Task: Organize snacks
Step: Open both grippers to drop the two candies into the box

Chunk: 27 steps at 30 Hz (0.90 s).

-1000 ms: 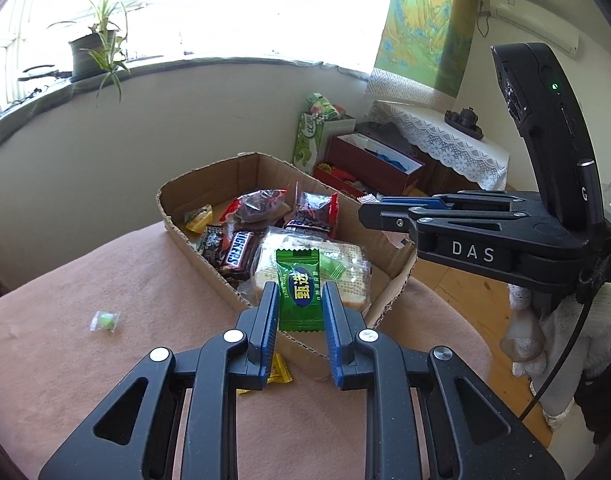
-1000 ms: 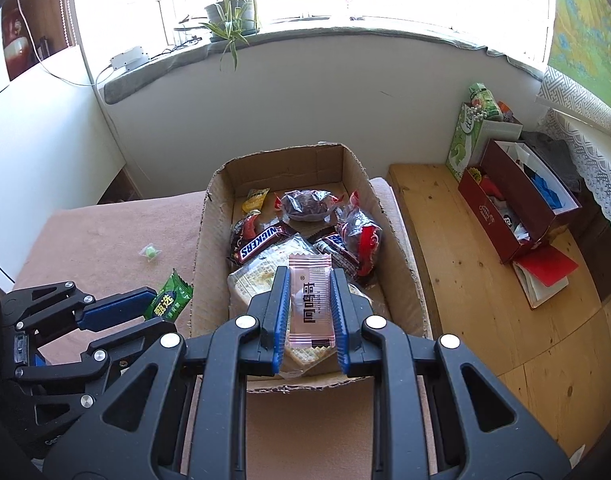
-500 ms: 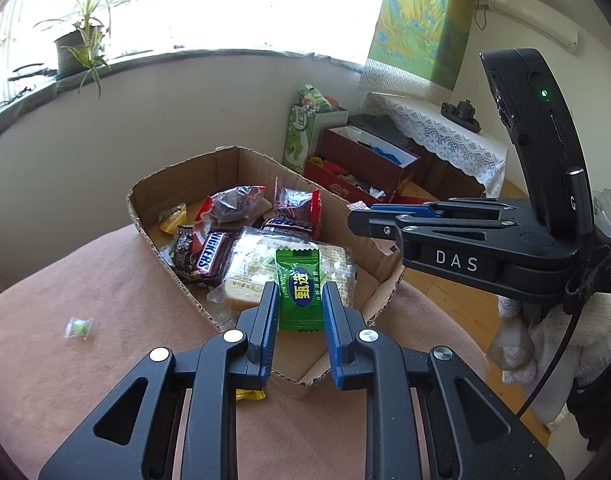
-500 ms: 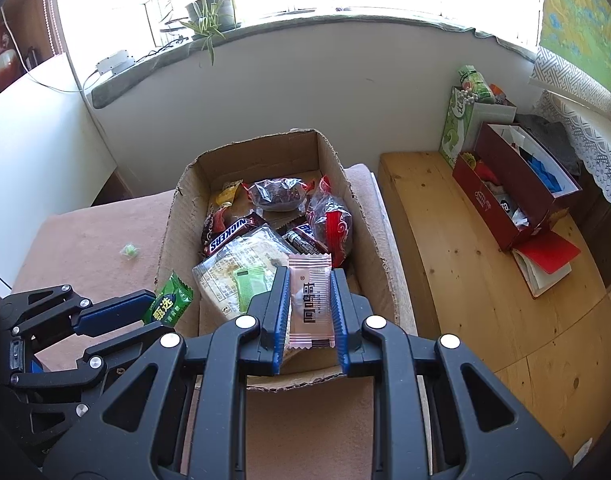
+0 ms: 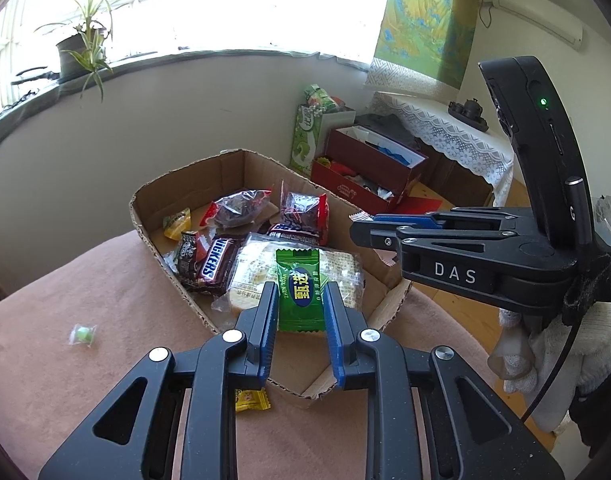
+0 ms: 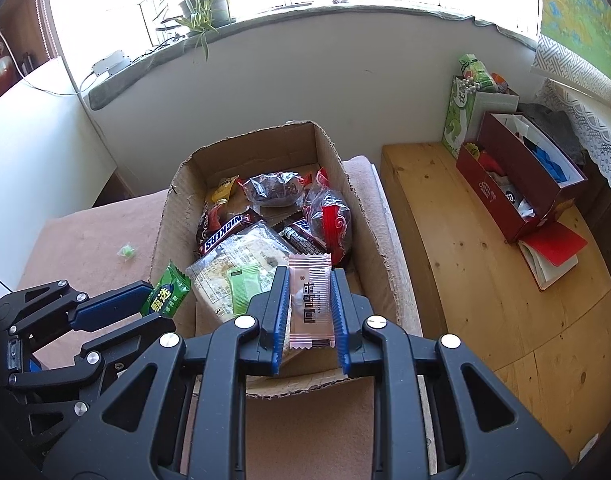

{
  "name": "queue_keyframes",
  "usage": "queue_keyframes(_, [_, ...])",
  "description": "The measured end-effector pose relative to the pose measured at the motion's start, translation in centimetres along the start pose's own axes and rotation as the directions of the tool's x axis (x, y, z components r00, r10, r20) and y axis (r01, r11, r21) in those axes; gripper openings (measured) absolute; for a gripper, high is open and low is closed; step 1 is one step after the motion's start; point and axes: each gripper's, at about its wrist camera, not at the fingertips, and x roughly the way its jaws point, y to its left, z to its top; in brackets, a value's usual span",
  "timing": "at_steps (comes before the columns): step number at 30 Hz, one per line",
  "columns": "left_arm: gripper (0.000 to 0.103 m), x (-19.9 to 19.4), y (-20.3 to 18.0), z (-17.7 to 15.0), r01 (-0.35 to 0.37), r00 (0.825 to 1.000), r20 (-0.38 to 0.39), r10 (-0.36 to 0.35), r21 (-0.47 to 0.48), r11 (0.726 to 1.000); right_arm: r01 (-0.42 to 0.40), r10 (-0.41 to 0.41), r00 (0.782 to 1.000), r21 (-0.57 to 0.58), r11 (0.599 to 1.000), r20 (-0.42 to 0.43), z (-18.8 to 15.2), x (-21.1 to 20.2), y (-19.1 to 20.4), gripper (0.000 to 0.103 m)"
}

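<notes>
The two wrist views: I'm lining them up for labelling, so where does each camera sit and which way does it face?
Left wrist: on the left gripper, looking down at the cardboard box; its fingers hold a green packet; a gloved hand shows.
Right wrist: on the right gripper, looking down into the box; its fingers hold a pink packet.
Shared: box, Snickers bar, each other's gripper.

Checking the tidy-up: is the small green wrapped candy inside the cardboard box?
No, the small green wrapped candy lies on the brown cloth, outside the cardboard box.

One cardboard box (image 6: 173,216), two Snickers bars (image 6: 225,232), one potted plant (image 6: 203,4).
</notes>
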Motion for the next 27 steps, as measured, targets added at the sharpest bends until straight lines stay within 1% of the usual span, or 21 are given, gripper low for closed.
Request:
queue_keyframes(5, [0.023, 0.0, 0.0, 0.0, -0.007, 1.000, 0.001, 0.007, 0.001, 1.000, 0.000, 0.000, 1.000, 0.002, 1.000, 0.002, 0.0, 0.1, 0.0, 0.021])
queue_keyframes(8, [0.033, 0.0, 0.0, 0.0, -0.011, 1.000, 0.002, 0.011, 0.002, 1.000, -0.003, 0.003, 1.000, 0.006, 1.000, 0.001, 0.0, 0.2, 0.0, 0.022])
queue_keyframes(10, [0.033, 0.0, 0.0, 0.0, -0.016, 1.000, 0.005, 0.016, 0.003, 1.000, -0.003, 0.003, 1.000, 0.009, 1.000, 0.003, 0.0, 0.2, 0.0, 0.030])
queue_keyframes(12, [0.035, 0.0, 0.1, 0.0, -0.017, 1.000, 0.002, 0.017, 0.003, 1.000, 0.007, -0.008, 1.000, 0.013, 1.000, 0.016, 0.0, 0.0, -0.1, 0.048])
queue_keyframes(14, [0.043, -0.1, 0.1, -0.1, -0.021, 1.000, 0.005, 0.021, 0.004, 1.000, 0.010, -0.010, 1.000, 0.012, 1.000, 0.023, -0.1, -0.2, 0.0, 0.055])
queue_keyframes(18, [0.043, -0.3, 0.1, -0.2, -0.022, 1.000, 0.007, 0.022, 0.006, 1.000, 0.027, -0.027, 0.999, 0.006, 1.000, 0.043, -0.1, -0.7, 0.2, 0.071])
queue_keyframes(21, [0.043, -0.4, 0.1, -0.2, -0.023, 1.000, 0.008, 0.023, 0.006, 1.000, 0.035, -0.035, 0.998, 0.002, 0.999, 0.057, 0.0, -1.1, 0.3, 0.076])
queue_keyframes(24, [0.047, -0.7, 0.2, -0.3, -0.025, 1.000, 0.013, 0.025, 0.007, 1.000, 0.039, -0.039, 0.997, 0.005, 0.999, 0.068, 0.2, -1.5, 0.3, 0.079])
queue_keyframes(27, [0.048, -1.0, 0.3, -0.5, -0.026, 1.000, 0.016, 0.026, 0.008, 1.000, 0.046, -0.047, 0.996, 0.010, 0.999, 0.077, 0.2, -1.9, 0.4, 0.082])
